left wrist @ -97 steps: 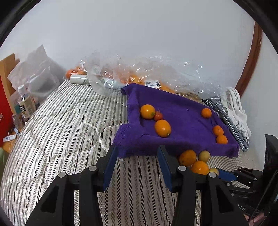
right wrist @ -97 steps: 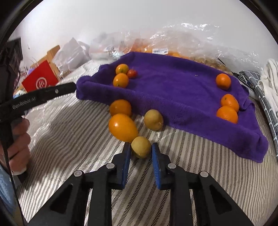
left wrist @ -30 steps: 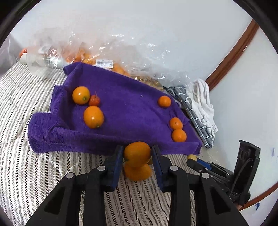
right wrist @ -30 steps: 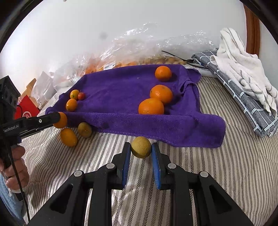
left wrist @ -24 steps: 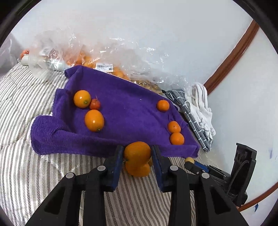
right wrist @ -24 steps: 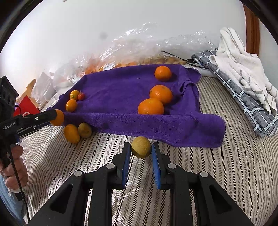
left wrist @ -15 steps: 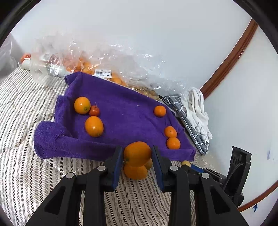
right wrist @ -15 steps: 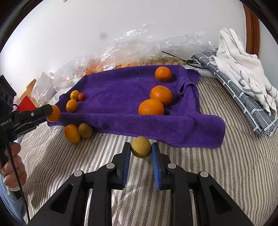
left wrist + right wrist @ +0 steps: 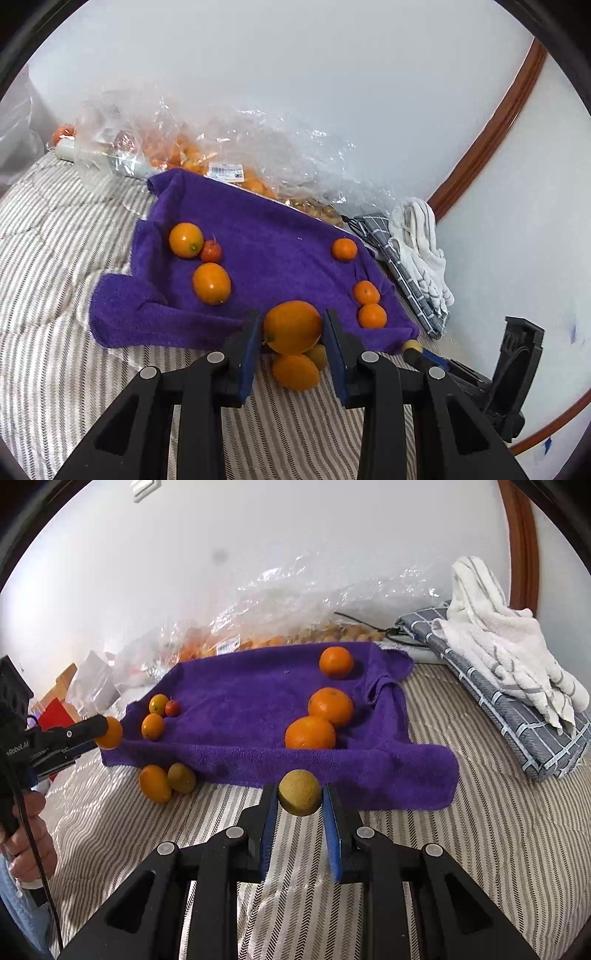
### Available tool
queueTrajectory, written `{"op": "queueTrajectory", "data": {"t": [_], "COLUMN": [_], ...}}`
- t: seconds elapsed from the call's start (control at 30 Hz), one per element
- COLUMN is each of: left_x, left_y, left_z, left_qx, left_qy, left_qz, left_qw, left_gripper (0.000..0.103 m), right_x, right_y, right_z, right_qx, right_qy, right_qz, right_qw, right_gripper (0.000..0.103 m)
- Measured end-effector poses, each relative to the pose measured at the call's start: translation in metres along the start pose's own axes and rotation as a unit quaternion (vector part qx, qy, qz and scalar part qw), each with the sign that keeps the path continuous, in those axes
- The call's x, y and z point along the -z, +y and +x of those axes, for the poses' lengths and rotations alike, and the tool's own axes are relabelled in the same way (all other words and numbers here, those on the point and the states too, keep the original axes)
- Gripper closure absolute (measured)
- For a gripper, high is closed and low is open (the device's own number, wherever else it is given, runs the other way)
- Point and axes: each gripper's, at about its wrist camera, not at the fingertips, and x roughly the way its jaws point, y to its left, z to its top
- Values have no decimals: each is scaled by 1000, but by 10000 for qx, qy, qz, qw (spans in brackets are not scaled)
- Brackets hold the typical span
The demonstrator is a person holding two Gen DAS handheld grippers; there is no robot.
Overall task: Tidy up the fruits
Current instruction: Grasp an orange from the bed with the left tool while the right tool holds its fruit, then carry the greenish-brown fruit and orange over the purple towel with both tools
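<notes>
A purple towel (image 9: pixel 266 254) lies on the striped bed and carries several oranges and a small red fruit (image 9: pixel 211 252). My left gripper (image 9: pixel 292 328) is shut on a large orange (image 9: pixel 291 326), held above the towel's near edge. Below it on the bedding lie another orange (image 9: pixel 295 371) and a yellow-green fruit (image 9: pixel 317 356). My right gripper (image 9: pixel 300 794) is shut on a small yellow-green fruit (image 9: pixel 299 792), just off the towel's (image 9: pixel 258 686) front edge. In the right wrist view the left gripper (image 9: pixel 107 733) shows at the left with its orange (image 9: pixel 110 733).
A clear plastic bag of fruit (image 9: pixel 229 155) lies behind the towel against the wall. Folded grey and white cloths (image 9: pixel 509 679) sit at the right. A person's hand (image 9: pixel 29 834) holds the left gripper's handle. Striped bedding (image 9: pixel 443 849) spreads in front.
The left gripper has lifted its orange a little and tilted, so the towel sits lower and farther in view. The right gripper has kept its fruit near the towel's front edge.
</notes>
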Motion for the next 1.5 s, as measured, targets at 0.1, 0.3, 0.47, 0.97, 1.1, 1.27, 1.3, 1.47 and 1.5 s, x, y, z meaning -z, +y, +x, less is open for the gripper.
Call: {"op": "queueTrajectory", "data": {"t": [0.1, 0.3, 0.47, 0.97, 1.1, 1.27, 1.3, 1.47, 1.5], "left_x": [-1, -3, -4, -4, -10, -24, -28, -46, -50], "left_y": [2, 3, 6, -2, -4, -4, -4, 1, 2], "left_z": [-2, -5, -8, -14, -17, -22, -23, -22, -19], "left_qx": [-71, -163, -220, -574, -565, -557, -584, -627, -630], "left_qy": [-63, -180, -237, -311, -305, -367, -393, -510, -518], "left_qz": [-20, 27, 8, 281, 268, 306, 330, 326, 306], "left_qw": [10000, 9997, 9995, 9975, 9976, 9973, 9970, 9962, 9962], "left_gripper": [71, 71, 71, 71, 71, 71, 71, 71, 71], "right_x": [-1, -4, -6, -32, -44, -63, -67, -86, -89], "right_y": [-4, -13, -21, 8, 19, 33, 35, 46, 48], "right_z": [-5, -8, -12, -41, -43, -41, -40, -24, -19], "right_qx": [-6, 8, 68, 178, 163, 29, 0, -178, -194], "right_qy": [-115, -202, -281, -487, -551, -678, -706, -763, -757], "right_qz": [80, 273, 452, 194, 48, -43, -58, -124, -141], "right_qw": [9999, 9994, 9986, 9985, 9983, 9977, 9975, 9969, 9968], "right_gripper": [79, 79, 79, 79, 79, 79, 79, 79, 79]}}
